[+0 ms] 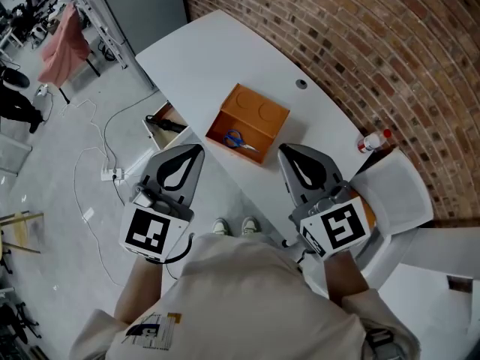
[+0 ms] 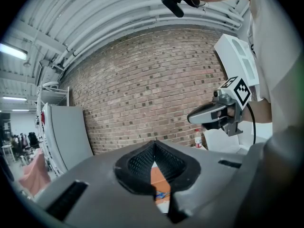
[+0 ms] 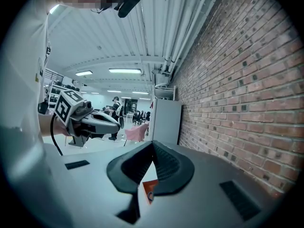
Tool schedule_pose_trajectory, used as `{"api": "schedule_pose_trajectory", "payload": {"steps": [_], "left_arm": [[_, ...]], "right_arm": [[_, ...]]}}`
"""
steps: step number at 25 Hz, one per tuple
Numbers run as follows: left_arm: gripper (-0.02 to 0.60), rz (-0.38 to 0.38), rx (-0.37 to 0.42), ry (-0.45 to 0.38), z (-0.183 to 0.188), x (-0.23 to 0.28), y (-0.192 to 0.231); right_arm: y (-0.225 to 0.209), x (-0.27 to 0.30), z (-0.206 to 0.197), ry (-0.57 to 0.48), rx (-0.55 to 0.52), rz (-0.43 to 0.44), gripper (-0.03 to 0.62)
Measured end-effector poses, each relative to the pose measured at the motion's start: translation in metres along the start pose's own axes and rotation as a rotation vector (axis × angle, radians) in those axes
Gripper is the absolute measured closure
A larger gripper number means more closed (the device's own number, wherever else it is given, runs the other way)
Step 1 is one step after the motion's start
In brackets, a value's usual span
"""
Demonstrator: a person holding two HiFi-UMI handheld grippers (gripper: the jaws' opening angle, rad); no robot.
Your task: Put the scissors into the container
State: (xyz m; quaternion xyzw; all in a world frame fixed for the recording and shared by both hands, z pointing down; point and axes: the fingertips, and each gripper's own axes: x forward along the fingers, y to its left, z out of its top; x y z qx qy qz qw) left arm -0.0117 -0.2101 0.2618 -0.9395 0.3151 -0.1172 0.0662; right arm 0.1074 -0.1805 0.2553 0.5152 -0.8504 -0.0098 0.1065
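Note:
An orange container (image 1: pixel 264 118) stands open on the white table (image 1: pixel 202 51). The blue-handled scissors (image 1: pixel 235 139) lie inside it, against its near wall. My left gripper (image 1: pixel 199 149) is held just short of the table's near edge, left of the container, jaws shut and empty. To the container's right, my right gripper (image 1: pixel 283 149) is also shut with nothing in it. In the left gripper view the closed tips (image 2: pixel 153 144) frame a slice of the container (image 2: pixel 157 177) and scissors (image 2: pixel 161 194). The right gripper view shows the same past its tips (image 3: pixel 152 144): an orange sliver (image 3: pixel 150 185).
A brick wall (image 1: pixel 360 43) runs behind the table. A red-capped bottle (image 1: pixel 373 141) and a white chair (image 1: pixel 397 193) are at the right. On the floor to the left are an open box (image 1: pixel 161 122), cables and a power strip (image 1: pixel 112 175).

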Motion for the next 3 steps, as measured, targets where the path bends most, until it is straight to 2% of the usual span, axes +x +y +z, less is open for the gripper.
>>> {"api": "schedule_pose_trajectory", "payload": {"steps": [3], "left_arm": [[0.574,0.004,0.005,0.004,0.0013,0.0022,-0.0018]], "right_arm": [[-0.0019,0.0006,-0.0006,0.003,0.000,0.007,0.586]]}}
